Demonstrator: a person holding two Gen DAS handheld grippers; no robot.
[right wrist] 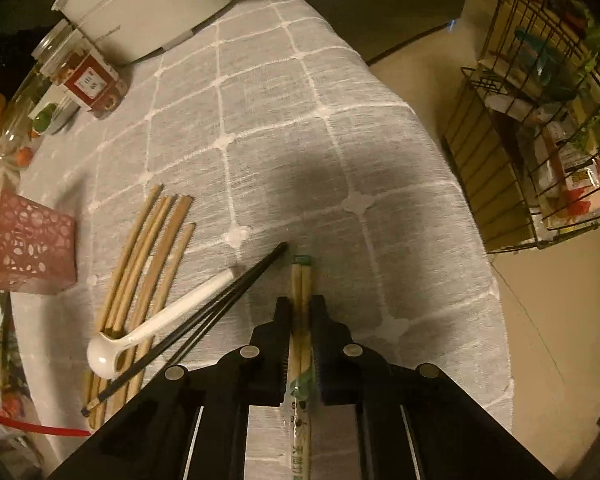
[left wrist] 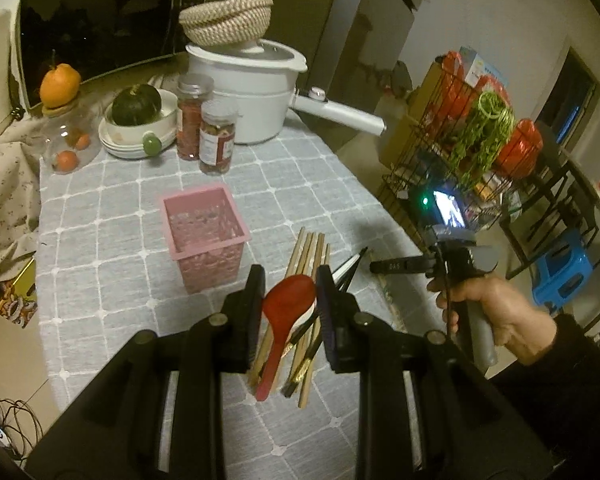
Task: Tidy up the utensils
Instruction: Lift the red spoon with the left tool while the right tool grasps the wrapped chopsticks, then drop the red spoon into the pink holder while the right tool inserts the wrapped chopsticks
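My left gripper (left wrist: 290,276) is shut on the bowl of a red spoon (left wrist: 288,304), which hangs above the table with its handle trailing back toward me. Just beyond it stands a pink perforated basket (left wrist: 204,236), upright with its top open. My right gripper (right wrist: 302,300) points steeply down and is shut on a paper-wrapped pair of chopsticks (right wrist: 301,276) lying on the grey checked tablecloth (right wrist: 284,120). To its left lie several wooden chopsticks (right wrist: 152,248), a white spoon (right wrist: 160,320) and black chopsticks (right wrist: 220,304). A person's hand (left wrist: 496,316) holds the right gripper's handle.
A white pot (left wrist: 252,92) with a long handle, two spice jars (left wrist: 216,136), stacked bowls holding a green squash (left wrist: 136,112) and a microwave (left wrist: 100,20) crowd the table's far end. The table's right edge drops to the floor beside a wire rack (left wrist: 472,132) and a blue stool (left wrist: 560,276).
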